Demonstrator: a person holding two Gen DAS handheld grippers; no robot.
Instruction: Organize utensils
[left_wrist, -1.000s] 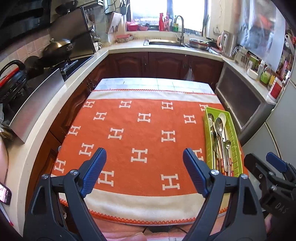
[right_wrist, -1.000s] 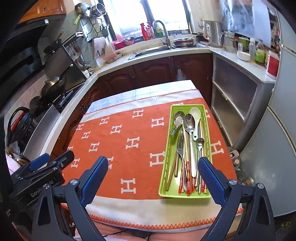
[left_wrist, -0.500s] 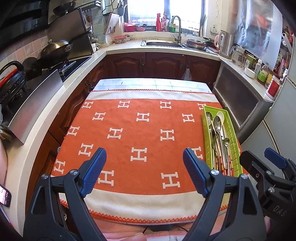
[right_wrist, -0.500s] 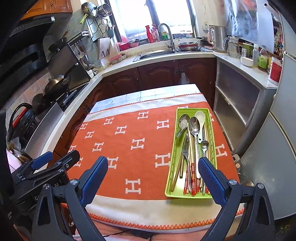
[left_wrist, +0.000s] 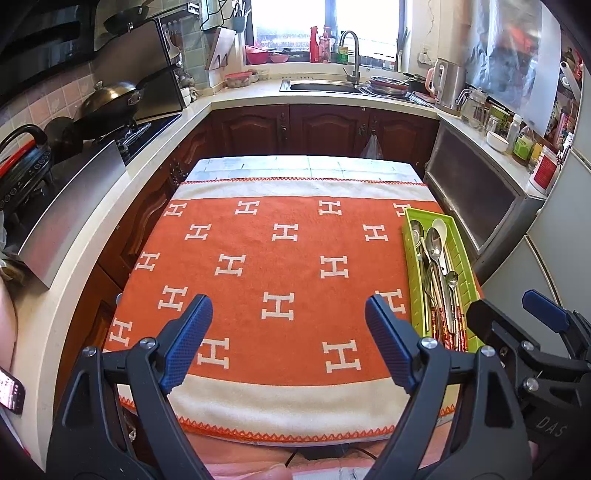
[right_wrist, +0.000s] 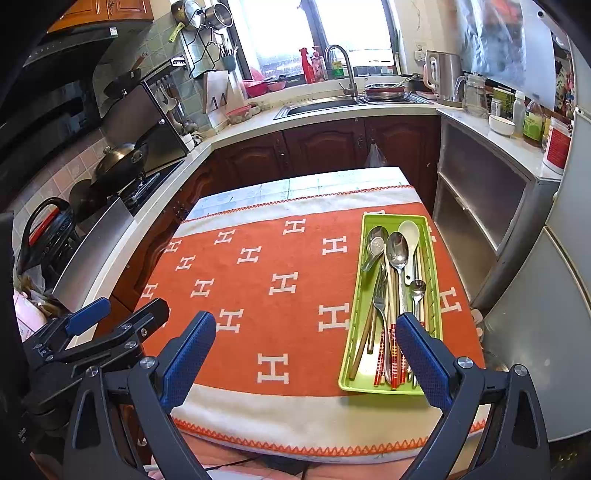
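A green tray (right_wrist: 354, 354) lies on the right side of an orange cloth (right_wrist: 258, 280) with white H marks. It holds several metal spoons (right_wrist: 397, 253), a white spoon (right_wrist: 409, 234), a fork (right_wrist: 379, 299) and chopsticks with red ends (right_wrist: 394, 354). The tray also shows in the left wrist view (left_wrist: 413, 295). My left gripper (left_wrist: 288, 341) is open and empty above the near middle of the cloth. My right gripper (right_wrist: 304, 356) is open and empty above the near edge, its right finger (right_wrist: 421, 350) over the tray's near end.
The cloth covers a small table (left_wrist: 306, 164) in a kitchen. Counters run along the left, back and right, with a wok (left_wrist: 110, 98) on the stove, a sink (left_wrist: 321, 86) under the window, and a fridge (right_wrist: 546, 332) at the right.
Both grippers have pulled back and risen a little, so the table and tray look slightly farther. Both stay open. Nothing in the tray has moved.
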